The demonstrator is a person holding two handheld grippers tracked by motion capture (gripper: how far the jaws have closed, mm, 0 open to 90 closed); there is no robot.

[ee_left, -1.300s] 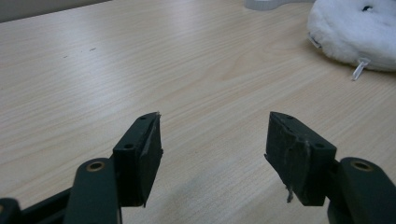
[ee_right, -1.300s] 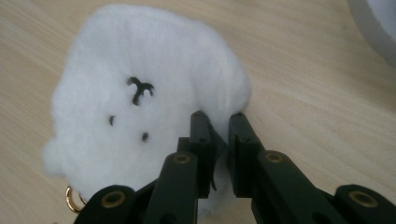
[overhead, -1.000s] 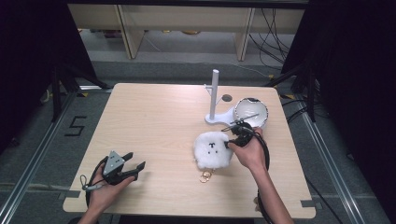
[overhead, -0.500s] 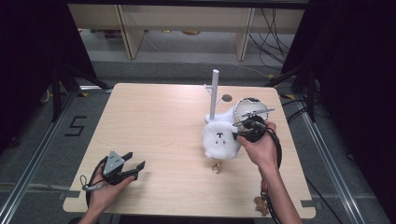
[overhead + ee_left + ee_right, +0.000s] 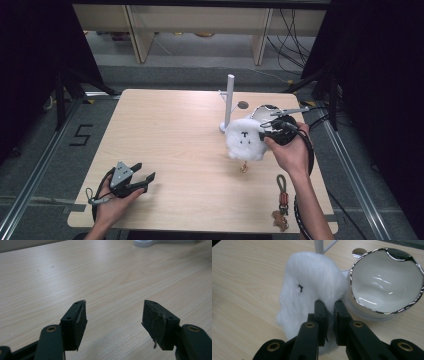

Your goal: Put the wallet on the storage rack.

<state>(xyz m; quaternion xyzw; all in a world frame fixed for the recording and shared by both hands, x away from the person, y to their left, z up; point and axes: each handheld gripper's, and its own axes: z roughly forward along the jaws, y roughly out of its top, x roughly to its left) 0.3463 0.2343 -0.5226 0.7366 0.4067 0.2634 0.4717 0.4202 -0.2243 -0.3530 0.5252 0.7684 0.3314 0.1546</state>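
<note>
Just right of the white upright peg stand, the right gripper has the fluffy white plush keychain pinched and lifted; its dangling charm could snag that stand. The left gripper sits released, far left.

Left gripper view: jaws apart, nothing between.

Right gripper view: the plush looks soft, squashed, might slip out.

R gripper clamped on white plush toy, just beside silver-rimmed white bowl; stand base behind toy.
</note>
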